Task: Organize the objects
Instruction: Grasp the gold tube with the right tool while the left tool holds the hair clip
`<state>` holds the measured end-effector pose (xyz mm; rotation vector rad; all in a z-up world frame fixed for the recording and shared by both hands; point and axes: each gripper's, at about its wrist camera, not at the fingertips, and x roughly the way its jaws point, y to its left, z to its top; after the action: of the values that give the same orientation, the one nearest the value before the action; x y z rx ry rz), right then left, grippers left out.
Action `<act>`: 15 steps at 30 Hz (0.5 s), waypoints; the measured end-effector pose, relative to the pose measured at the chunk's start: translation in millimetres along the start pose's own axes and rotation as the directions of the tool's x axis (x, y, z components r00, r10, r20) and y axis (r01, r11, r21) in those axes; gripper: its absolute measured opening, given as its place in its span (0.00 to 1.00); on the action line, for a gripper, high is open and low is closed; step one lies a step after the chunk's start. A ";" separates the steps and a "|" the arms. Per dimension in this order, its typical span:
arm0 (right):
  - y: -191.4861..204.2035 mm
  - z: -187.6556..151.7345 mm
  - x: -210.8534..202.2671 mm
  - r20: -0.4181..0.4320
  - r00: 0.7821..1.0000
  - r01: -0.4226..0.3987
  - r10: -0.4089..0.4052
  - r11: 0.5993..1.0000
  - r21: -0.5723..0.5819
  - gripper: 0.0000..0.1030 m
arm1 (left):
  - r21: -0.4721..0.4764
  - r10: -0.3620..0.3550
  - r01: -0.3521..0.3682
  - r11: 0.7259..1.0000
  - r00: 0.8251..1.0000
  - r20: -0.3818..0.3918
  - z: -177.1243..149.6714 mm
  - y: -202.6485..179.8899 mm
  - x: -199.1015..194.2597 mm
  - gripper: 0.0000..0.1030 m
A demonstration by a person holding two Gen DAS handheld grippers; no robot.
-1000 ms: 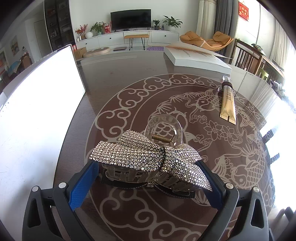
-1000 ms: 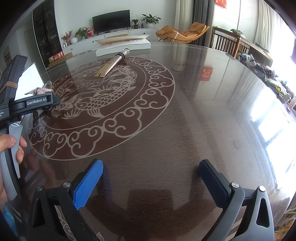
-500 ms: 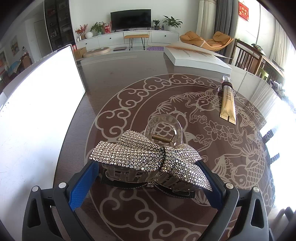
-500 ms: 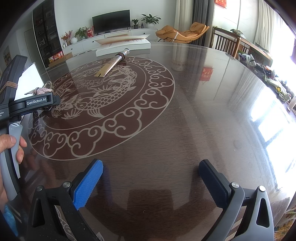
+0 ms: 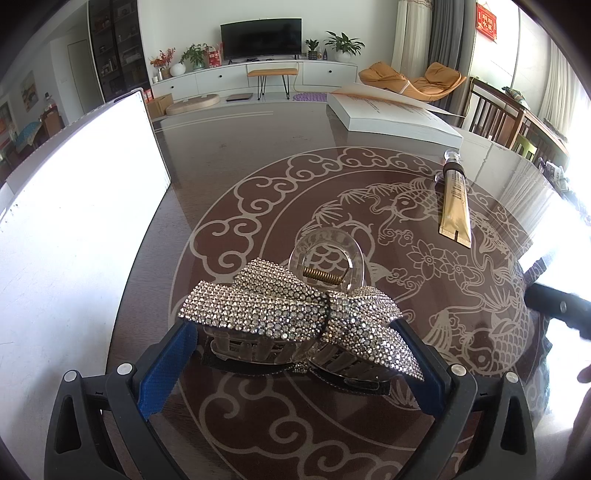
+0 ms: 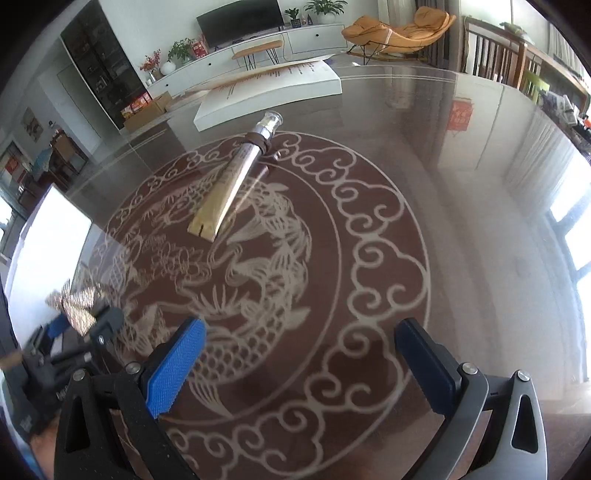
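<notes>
I am working in a home living room. Past my bench [image 5: 258,147], a dark glossy top with a pale carp and cloud pattern, I see a flat television [image 5: 261,38] on a long white cabinet [image 5: 258,74] with potted plants [image 5: 343,44], an orange lounge chair [image 5: 413,79], grey curtains [image 5: 443,33], wooden dining chairs [image 5: 491,110] and a dark display shelf [image 6: 99,62].

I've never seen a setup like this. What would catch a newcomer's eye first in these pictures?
Most likely the rhinestone bow hair clip, sparkling between the blue pads of the left tool just above the dark table with its pale fish-and-cloud pattern. Next, the gold tube lying alone farther out on that pattern, ahead of the right tool, which stands open and empty.
</notes>
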<state>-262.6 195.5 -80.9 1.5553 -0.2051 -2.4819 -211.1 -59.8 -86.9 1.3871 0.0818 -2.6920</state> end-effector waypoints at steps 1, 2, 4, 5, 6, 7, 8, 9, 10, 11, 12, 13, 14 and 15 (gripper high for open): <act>4.5 16.1 8.4 -0.002 1.000 -0.021 0.022 0.999 0.030 1.00 | 0.000 -0.001 0.001 1.000 1.000 0.000 0.0 0.4 -0.1 1.00; 10.6 31.0 16.4 0.001 0.999 -0.036 0.036 0.998 0.054 0.97 | 0.000 -0.001 0.001 1.000 1.000 0.000 0.0 0.1 -0.1 1.00; 28.6 55.7 31.6 0.010 1.000 -0.024 0.024 0.998 0.062 0.89 | -0.001 -0.001 0.001 1.000 1.000 0.000 -0.1 0.4 -0.2 1.00; 39.6 65.5 39.0 0.014 1.000 -0.008 0.008 0.999 0.044 0.86 | -0.001 -0.001 0.001 1.000 1.000 0.000 0.0 0.3 -0.2 1.00; 50.1 73.7 46.0 0.017 1.000 0.010 -0.010 1.000 0.015 0.85 | -0.001 -0.001 0.001 1.000 1.000 0.000 0.0 0.2 -0.2 1.00; 61.1 78.9 52.0 0.023 0.999 0.038 -0.037 0.999 -0.020 0.81 | 0.000 -0.001 0.001 1.000 1.000 0.000 0.0 0.2 -0.1 1.00; 71.1 81.9 56.6 0.032 0.997 0.071 -0.069 0.995 -0.064 0.67 | 0.000 -0.001 0.001 1.000 1.000 0.000 0.0 0.3 -0.2 1.00; 78.9 82.3 58.7 0.048 0.994 0.104 -0.099 0.988 -0.113 0.57 | 0.000 -0.001 0.001 1.000 1.000 0.000 0.0 0.3 -0.2 1.00; 83.1 80.5 58.8 0.068 0.989 0.139 -0.130 0.979 -0.151 0.36 | 0.000 -0.001 0.001 1.000 1.000 0.000 0.0 0.3 -0.2 1.00; 82.0 77.3 57.2 0.085 0.987 0.151 -0.138 0.975 -0.164 0.28 | 0.000 -0.001 0.001 1.000 1.000 0.000 0.1 0.1 -0.2 1.00; 76.0 73.2 53.6 0.101 0.987 0.138 -0.123 0.978 -0.155 0.27 | 0.000 0.000 0.000 1.000 1.000 0.000 0.0 0.2 -0.2 1.00; 66.9 67.3 48.7 0.112 0.988 0.119 -0.104 0.983 -0.143 0.27 | 0.000 0.000 0.000 1.000 1.000 0.000 -0.4 0.5 -0.5 1.00; 58.5 60.0 43.0 0.119 0.988 0.113 -0.097 0.985 -0.134 0.27 | 0.000 0.000 0.000 1.000 1.000 0.000 -0.4 0.3 -0.4 1.00; 50.6 51.2 36.0 0.126 0.988 0.107 -0.090 0.986 -0.132 0.27 | 0.000 0.000 0.000 1.000 1.000 0.000 -0.7 0.5 -0.8 1.00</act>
<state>-318.9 138.0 -78.6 1.3958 0.0270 -2.6051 -210.0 -60.2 -86.6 1.3872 0.0818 -2.6916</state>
